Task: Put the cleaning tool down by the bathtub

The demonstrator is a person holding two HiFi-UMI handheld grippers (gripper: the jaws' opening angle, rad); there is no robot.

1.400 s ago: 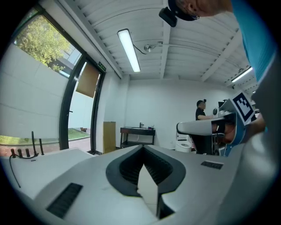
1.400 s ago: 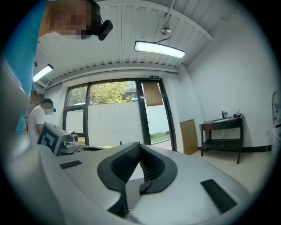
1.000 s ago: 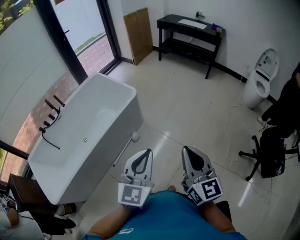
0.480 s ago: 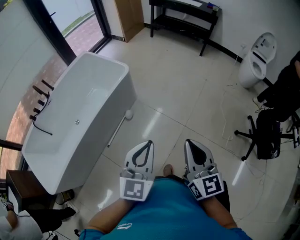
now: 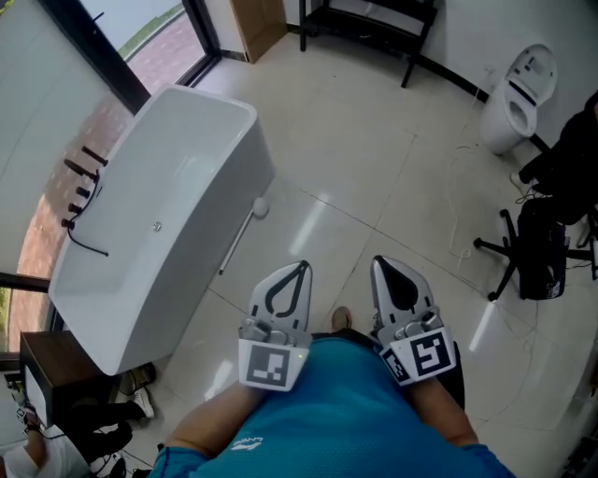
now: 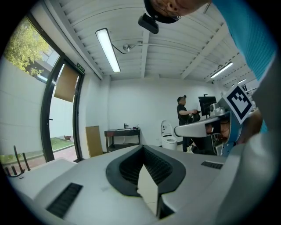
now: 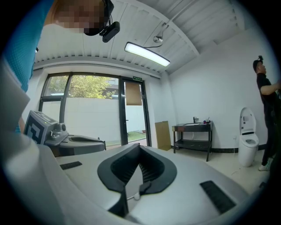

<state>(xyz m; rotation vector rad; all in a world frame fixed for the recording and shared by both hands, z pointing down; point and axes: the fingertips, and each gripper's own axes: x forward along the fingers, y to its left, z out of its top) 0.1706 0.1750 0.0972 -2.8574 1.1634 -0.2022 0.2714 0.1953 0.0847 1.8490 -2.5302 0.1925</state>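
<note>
The cleaning tool [image 5: 238, 241], a thin pale rod with a round white head, lies on the floor tiles alongside the white bathtub [image 5: 245, 177]. No gripper touches it. My left gripper [image 5: 301, 268] and right gripper [image 5: 380, 262] are held side by side close to the person's blue shirt, pointing out over the floor. Both are shut with nothing between the jaws. In the left gripper view the left gripper [image 6: 142, 147] points level across the room, its jaws together. The right gripper [image 7: 139, 145] in its own view is likewise shut and empty.
A black side table [image 5: 374, 19] stands against the far wall and a white toilet [image 5: 512, 103] at the right. A black office chair [image 5: 537, 257] and a person in black are at the right edge. A dark stool [image 5: 56, 373] sits beyond the tub's near end.
Both grippers have sunk a little, closer to the person's body, and the head view has tilted further down. The cleaning tool stays where it lay beside the tub.
</note>
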